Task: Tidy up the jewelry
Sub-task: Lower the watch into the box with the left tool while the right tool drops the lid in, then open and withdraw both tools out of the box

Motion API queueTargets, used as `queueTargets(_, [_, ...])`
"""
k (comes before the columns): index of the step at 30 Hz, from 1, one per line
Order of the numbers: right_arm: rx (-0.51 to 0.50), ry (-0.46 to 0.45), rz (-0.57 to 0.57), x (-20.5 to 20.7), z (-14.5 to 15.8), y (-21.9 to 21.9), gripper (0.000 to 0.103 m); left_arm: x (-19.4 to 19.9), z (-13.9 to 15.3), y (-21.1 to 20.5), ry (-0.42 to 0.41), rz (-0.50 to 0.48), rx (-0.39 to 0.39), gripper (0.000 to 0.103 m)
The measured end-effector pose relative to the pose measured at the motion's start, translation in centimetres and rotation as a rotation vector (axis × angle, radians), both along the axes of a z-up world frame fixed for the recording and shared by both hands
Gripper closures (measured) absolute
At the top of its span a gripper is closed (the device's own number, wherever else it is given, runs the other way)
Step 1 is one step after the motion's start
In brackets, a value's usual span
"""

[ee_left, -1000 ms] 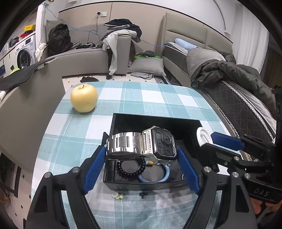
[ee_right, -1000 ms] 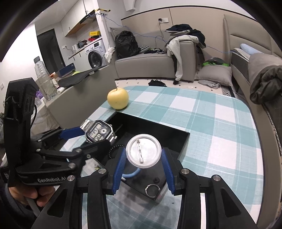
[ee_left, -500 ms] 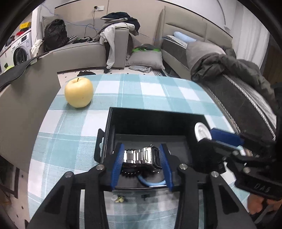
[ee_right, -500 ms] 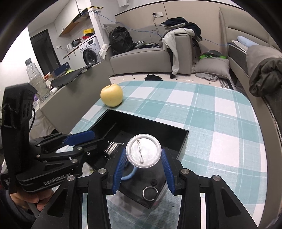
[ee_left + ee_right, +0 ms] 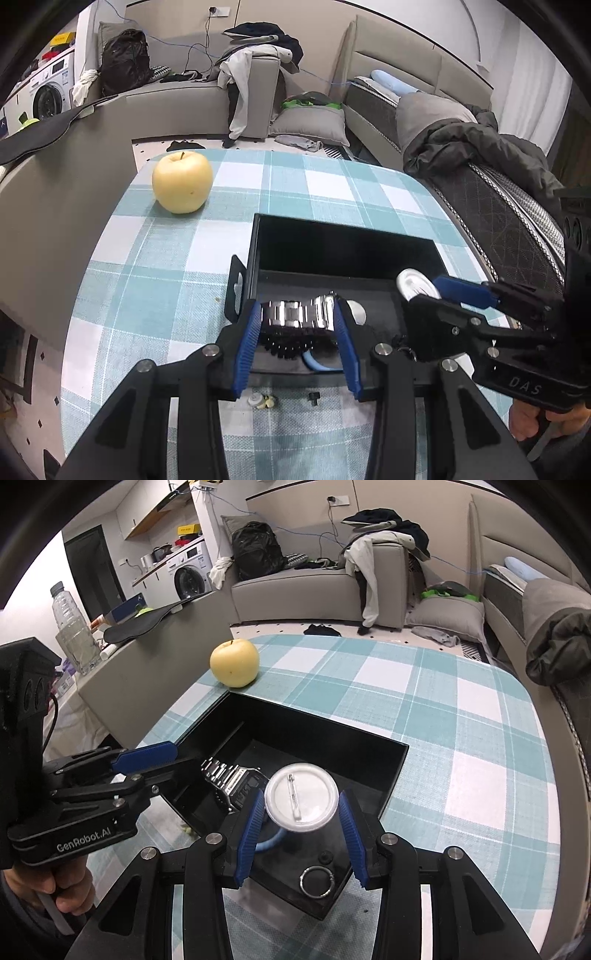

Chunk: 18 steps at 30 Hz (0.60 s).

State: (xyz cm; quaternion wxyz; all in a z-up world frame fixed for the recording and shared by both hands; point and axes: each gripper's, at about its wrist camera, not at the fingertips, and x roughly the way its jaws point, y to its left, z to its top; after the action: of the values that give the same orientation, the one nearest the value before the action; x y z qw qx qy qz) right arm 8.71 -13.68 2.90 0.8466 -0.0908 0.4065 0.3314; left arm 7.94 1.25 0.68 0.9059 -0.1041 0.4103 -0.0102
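Two views of one surface [image 5: 332,184], draped in teal-and-white checked cloth. On it, a black rectangular box [image 5: 343,243], open-topped and matte inside. Beyond the box's far left corner and apart from it, a smooth yellow apple [image 5: 183,182].

Left tool [image 5: 298,314]: jaws just closed in and now narrow, blue ribbed pads pressed on the link band of a steel watch [image 5: 291,314], low inside the box near its front wall. Right tool [image 5: 301,801]: likewise narrow, clamped on the rim of a round white pin badge [image 5: 301,812], pin side up, over the box's near right part.

From the right wrist only: a clear plastic bottle [image 5: 72,635] far off to the left, the watch's dark square face, and a thin metal ring [image 5: 301,880] flat on the box floor by the front corner. From the left wrist only: a black bead bracelet [image 5: 291,345] just beneath the watch, and tiny loose bits [image 5: 260,400] on the cloth in front of the box. In both: a pale blue loop [image 5: 314,363] curving out from under the held pieces.
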Motion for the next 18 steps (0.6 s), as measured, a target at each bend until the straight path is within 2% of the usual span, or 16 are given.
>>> queueTargets(6, [-0.002, -0.012, -0.015, 0.0, 0.2, -0.2, 0.061, -0.5, 0.3, -0.2, -0.004, -0.020, 0.023, 0.068])
queueTargets(8, [-0.001, -0.021, -0.021, -0.2, 0.5, -0.4, 0.055, -0.9, 0.7, 0.2, -0.005, -0.021, 0.009, 0.068])
queueTargets(10, [0.001, -0.025, -0.020, -0.6, 0.8, -0.7, 0.038, -1.5, 1.0, 0.8, -0.008, -0.017, -0.009, 0.068])
queueTargets(13, [0.004, -0.029, -0.014, -1.7, 1.3, -1.1, 0.024, -2.5, 1.2, 1.4, -0.008, -0.003, -0.001, 0.064])
queueTargets(14, [0.003, -0.037, -0.011, -2.3, 1.5, -1.3, 0.023, -3.1, 1.3, 1.7, -0.010, 0.003, -0.001, 0.056])
queueTargets(15, [0.002, -0.043, -0.007, -2.9, 1.7, -1.5, 0.019, -3.4, 1.4, 1.9, -0.012, 0.010, 0.001, 0.043])
queueTargets(16, [0.001, -0.044, 0.000, -3.5, 1.8, -1.5, 0.015, -4.0, 1.4, 2.1, -0.014, 0.021, 0.007, 0.039])
queueTargets(18, [0.005, -0.046, 0.007, -4.3, 2.0, -1.7, 0.009, -4.9, 1.4, 2.4, -0.022, 0.041, 0.025, 0.025])
